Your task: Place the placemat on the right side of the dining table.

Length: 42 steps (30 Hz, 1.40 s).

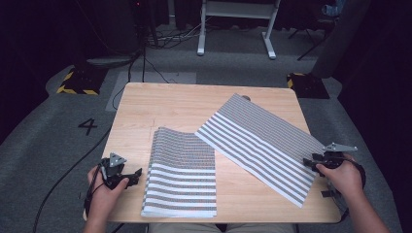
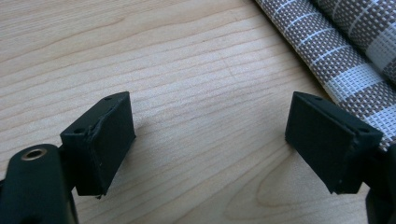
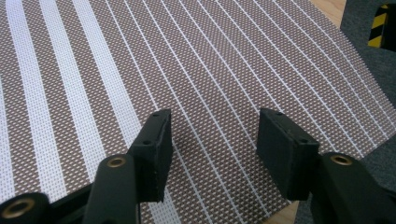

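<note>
Two brown-and-white striped woven placemats lie on the wooden table [image 1: 160, 107]. The left placemat [image 1: 182, 172] looks folded, with an upper layer over the lower one, and reaches the table's near edge. The right placemat [image 1: 262, 141] lies flat and askew, running toward the right edge. My left gripper [image 1: 130, 177] rests low over bare wood just left of the left placemat [image 2: 345, 51]. Its jaws [image 2: 210, 112] stand wide apart with nothing between them. My right gripper [image 1: 311, 162] sits at the right placemat's right border. Its jaws [image 3: 215, 126] are apart, hovering over the weave [image 3: 187, 60] without pinching it.
Bare wood spans the table's far left part. Grey carpet surrounds the table, with a painted 4 [image 1: 87, 126] and a black cable [image 1: 63, 174] at the left. Yellow-and-black blocks [image 1: 77, 80] [image 1: 303, 82] sit beyond the far corners, and a white frame [image 1: 235, 19] stands behind.
</note>
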Each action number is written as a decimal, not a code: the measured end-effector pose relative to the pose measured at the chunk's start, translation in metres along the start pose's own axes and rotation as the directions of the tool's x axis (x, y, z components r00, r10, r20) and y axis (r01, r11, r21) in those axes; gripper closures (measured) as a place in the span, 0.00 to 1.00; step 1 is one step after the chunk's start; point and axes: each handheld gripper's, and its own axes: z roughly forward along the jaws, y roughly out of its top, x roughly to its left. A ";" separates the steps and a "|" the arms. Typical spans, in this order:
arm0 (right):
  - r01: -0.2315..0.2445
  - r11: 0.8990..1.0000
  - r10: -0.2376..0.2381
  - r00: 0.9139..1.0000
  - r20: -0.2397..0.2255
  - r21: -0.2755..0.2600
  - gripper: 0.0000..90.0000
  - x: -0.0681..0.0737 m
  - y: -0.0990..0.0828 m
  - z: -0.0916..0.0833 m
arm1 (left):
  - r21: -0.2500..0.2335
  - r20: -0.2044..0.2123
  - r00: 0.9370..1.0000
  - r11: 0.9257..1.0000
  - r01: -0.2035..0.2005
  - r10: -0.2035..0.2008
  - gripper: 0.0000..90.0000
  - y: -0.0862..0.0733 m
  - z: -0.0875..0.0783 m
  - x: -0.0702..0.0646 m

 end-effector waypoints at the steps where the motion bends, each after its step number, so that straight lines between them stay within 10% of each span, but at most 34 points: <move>1: 0.008 1.000 -0.008 1.000 0.000 0.005 0.55 0.000 0.000 0.000 | 0.000 0.000 1.000 1.000 0.000 0.000 0.18 0.000 0.000 0.000; 17: -0.014 0.999 0.012 0.999 0.039 0.037 0.98 0.025 0.002 -0.007 | -0.002 -0.006 1.000 1.000 0.004 -0.004 0.18 -0.001 -0.001 0.000; 31: -0.245 0.966 0.248 0.968 0.037 -0.083 0.99 0.049 -0.021 -0.072 | -0.002 -0.002 1.000 1.000 0.004 -0.004 0.18 0.000 0.000 0.000; 42: -0.203 0.979 0.202 0.979 -0.021 -0.013 0.92 0.094 -0.062 -0.095 | -0.009 -0.018 1.000 1.000 -0.005 0.005 0.19 0.000 -0.001 0.000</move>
